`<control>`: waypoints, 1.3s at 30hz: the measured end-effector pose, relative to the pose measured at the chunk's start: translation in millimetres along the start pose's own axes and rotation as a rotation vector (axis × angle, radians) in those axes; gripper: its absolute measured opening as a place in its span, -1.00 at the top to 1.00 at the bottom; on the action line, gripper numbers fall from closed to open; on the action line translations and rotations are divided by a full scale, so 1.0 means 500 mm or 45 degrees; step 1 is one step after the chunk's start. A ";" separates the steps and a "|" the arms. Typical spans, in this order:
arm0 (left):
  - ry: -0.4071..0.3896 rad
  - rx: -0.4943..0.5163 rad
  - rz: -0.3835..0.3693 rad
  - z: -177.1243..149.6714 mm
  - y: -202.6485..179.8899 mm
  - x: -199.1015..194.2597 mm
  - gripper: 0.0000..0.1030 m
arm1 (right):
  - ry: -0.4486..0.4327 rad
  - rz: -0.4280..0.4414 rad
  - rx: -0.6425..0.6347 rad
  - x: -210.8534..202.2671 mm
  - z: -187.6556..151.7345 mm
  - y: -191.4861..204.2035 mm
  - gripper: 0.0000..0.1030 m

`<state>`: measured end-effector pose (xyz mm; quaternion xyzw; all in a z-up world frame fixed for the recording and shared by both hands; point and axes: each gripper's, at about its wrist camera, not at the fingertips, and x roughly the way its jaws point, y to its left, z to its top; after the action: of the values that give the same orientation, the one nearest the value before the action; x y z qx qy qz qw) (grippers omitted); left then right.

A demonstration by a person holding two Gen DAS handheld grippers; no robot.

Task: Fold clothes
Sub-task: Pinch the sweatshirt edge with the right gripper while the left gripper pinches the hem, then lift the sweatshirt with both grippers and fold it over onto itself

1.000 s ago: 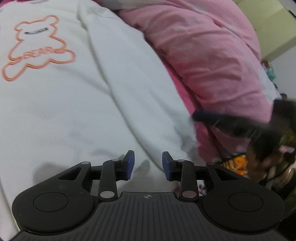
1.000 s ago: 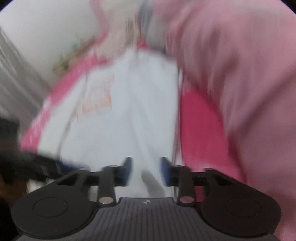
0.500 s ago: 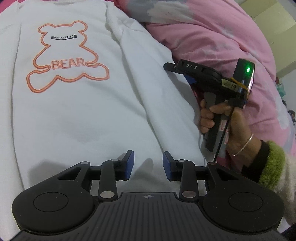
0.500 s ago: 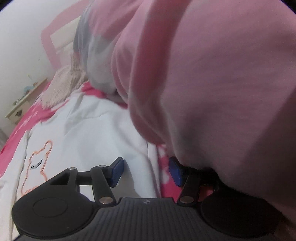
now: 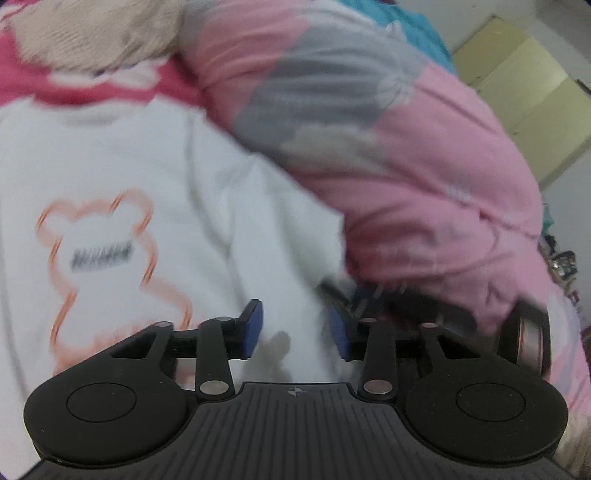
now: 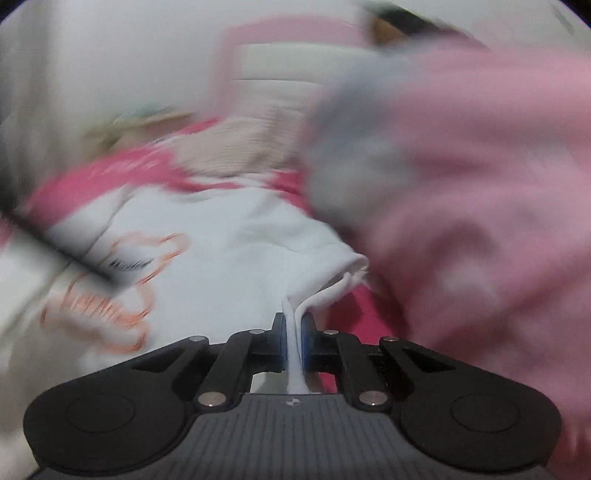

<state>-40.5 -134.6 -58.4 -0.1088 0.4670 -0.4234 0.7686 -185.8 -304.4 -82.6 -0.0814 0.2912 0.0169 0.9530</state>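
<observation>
— What's changed since half a second back?

— The right gripper point(image 6: 294, 341) was spread beside the white sweatshirt point(image 6: 221, 266) then, nothing between its pads. Now its jaws are closing and already pinch a fold of the shirt's edge, the white cloth standing up between the blue pads. The left gripper point(image 5: 295, 328) has moved too: the bear print point(image 5: 107, 266) sat ahead and high in its view, now it lies off to its left, close in.

— And the left one, is it gripping?

— No. Its jaws are opening, spread apart over bare white fabric, nothing between them.

— Where does the shirt lie?

— Flat on the pink bedsheet point(image 6: 110, 173), spreading ahead and to the left of both grippers. Its right edge curls up into a rolled hem point(image 6: 351, 273) just ahead of the right gripper's pads.

— Any room to move?

— Tight on the right. The pink quilt point(image 5: 424, 166) bulges up just beside that edge and overhangs it; from the left gripper's view it seems to press down on the right gripper's body point(image 5: 524, 332). To the left it's open white cloth. Ahead, past the collar, a beige knitted thing point(image 5: 96, 33) lies on the sheet. Everything is blurred, so finer edges I can't make out.
</observation>
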 end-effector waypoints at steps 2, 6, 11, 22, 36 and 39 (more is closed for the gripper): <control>-0.002 0.047 0.002 0.020 -0.006 0.020 0.02 | -0.015 0.012 -0.190 0.002 -0.002 0.047 0.84; 0.005 0.137 0.064 0.041 -0.019 0.066 -0.12 | -0.008 -0.004 -0.404 0.013 -0.021 0.095 0.84; 0.052 0.183 0.136 0.059 -0.029 0.134 -0.12 | 0.013 -0.019 -0.502 0.026 -0.025 0.115 0.84; 0.051 0.061 0.181 0.062 -0.016 0.154 0.79 | -0.022 0.076 -0.332 -0.007 0.000 0.082 0.45; -0.017 -0.064 0.079 0.086 -0.006 0.070 0.80 | 0.439 0.266 0.397 -0.128 -0.082 -0.061 0.05; -0.019 -0.091 0.056 0.090 -0.003 0.063 0.80 | 0.499 0.321 0.449 -0.149 -0.115 -0.072 0.05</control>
<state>1.6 -169.7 -53.0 -0.1291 0.4784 -0.3886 0.7768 -276.5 -348.4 -82.7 0.1206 0.4760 0.0682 0.8685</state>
